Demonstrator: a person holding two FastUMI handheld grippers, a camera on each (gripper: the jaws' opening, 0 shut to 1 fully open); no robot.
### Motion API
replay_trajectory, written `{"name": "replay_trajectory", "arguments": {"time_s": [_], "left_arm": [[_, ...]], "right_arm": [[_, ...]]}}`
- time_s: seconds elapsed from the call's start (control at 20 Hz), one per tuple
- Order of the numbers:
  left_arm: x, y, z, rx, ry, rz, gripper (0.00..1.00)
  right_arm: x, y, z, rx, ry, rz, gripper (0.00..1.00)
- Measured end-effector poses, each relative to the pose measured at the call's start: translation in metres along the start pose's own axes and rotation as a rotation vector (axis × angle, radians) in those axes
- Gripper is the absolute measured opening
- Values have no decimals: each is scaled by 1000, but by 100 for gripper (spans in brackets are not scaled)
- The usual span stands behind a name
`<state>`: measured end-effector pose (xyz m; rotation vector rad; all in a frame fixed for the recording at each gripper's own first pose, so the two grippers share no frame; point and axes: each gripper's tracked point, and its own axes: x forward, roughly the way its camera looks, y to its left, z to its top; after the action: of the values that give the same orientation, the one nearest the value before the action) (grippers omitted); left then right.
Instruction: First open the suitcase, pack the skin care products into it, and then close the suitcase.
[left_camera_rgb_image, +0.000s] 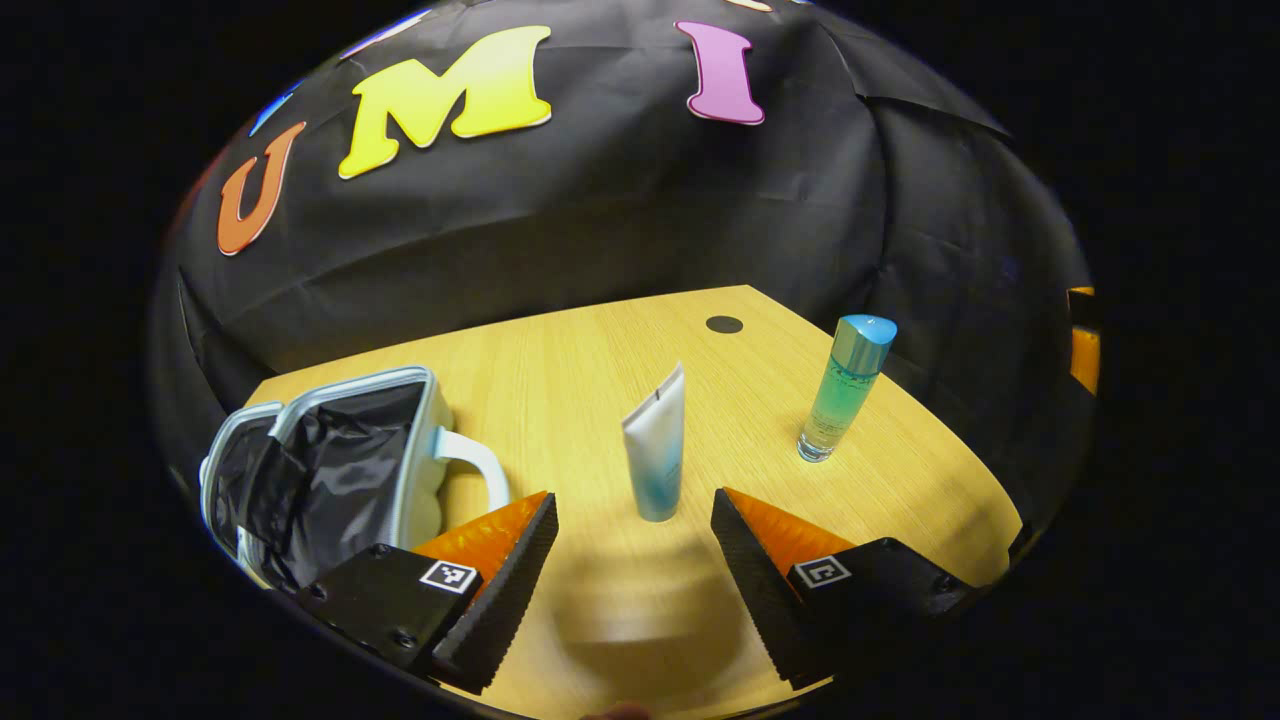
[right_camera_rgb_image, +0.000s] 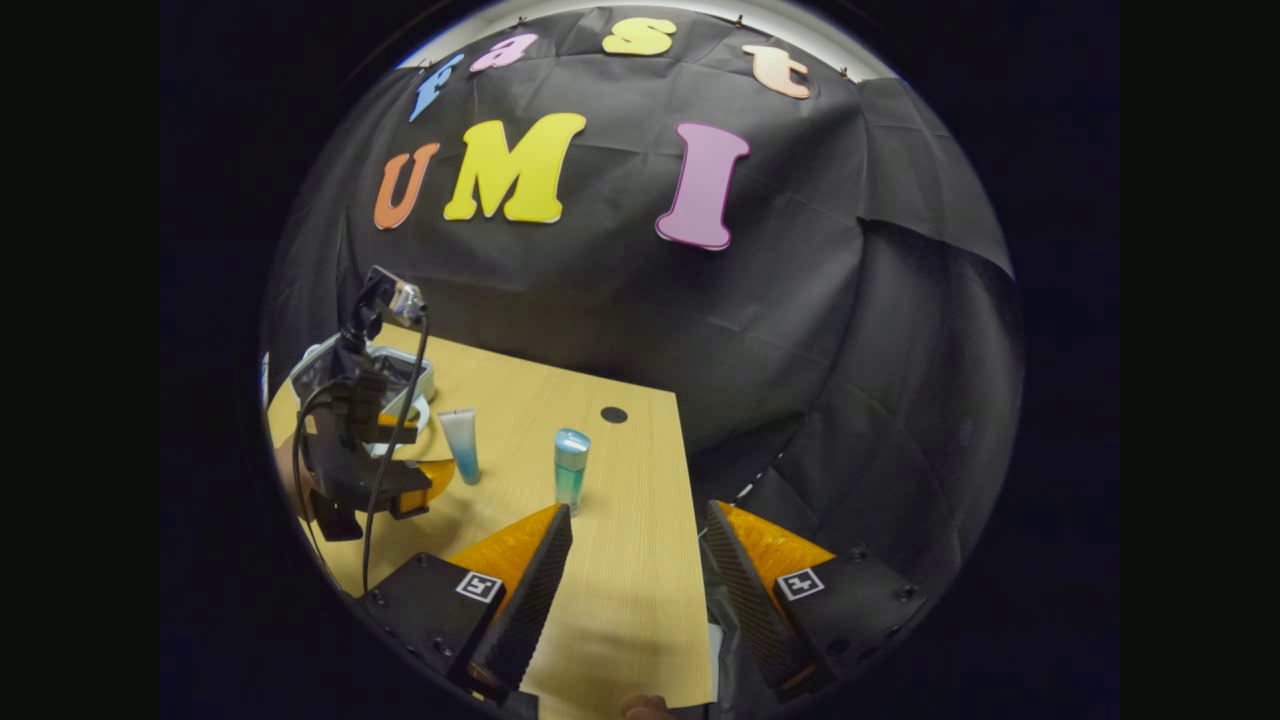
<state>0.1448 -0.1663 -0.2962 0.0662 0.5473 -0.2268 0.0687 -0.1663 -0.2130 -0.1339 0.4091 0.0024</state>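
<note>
Now the left tool (left_camera_rgb_image: 635, 520) hangs wide open w/ nothing in it, its fingers either side of the upright tube (left_camera_rgb_image: 657, 447) just beyond. Suitcase (left_camera_rgb_image: 325, 470) sits open at left on the worktop (left_camera_rgb_image: 600, 350), dark lining showing. Bottle (left_camera_rgb_image: 845, 388) stands upright, far right of the tube. Right tool (right_camera_rgb_image: 637, 540) is wide open too, empty, prob. over the worktop's right edge.

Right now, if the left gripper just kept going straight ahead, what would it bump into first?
Most likely the white tube. It stands upright on the table, right in line with the gap between the open left gripper. Depth is hard to judge, but nothing else stands between them.
</note>
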Motion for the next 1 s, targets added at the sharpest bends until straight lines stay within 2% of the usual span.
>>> {"name": "replay_trajectory", "arguments": {"time_s": [0.25, 0.4, 0.55, 0.75, 0.85, 0.95, 1.0], "left_arm": [[39, 4, -13, -54, 31, 40, 100], [57, -4, -20, -92, 53, 7, 90], [66, -3, -21, -67, 65, 5, 85], [75, -5, -17, -28, 62, 0, 73], [76, -8, -14, -20, 67, -10, 63], [78, -10, -13, -18, 66, -17, 48], [77, -10, -13, -24, 67, -15, 45]], "right_arm": [[16, -2, -21, -10, 55, 10, 81], [23, -4, -35, -7, 88, 16, 81], [32, 0, -41, -4, 103, 27, 80], [55, 13, -41, 35, 109, 63, 81], [68, 17, -36, 53, 110, 74, 80], [79, 21, -31, 57, 105, 89, 80], [84, 24, -29, 56, 103, 101, 81]]}}
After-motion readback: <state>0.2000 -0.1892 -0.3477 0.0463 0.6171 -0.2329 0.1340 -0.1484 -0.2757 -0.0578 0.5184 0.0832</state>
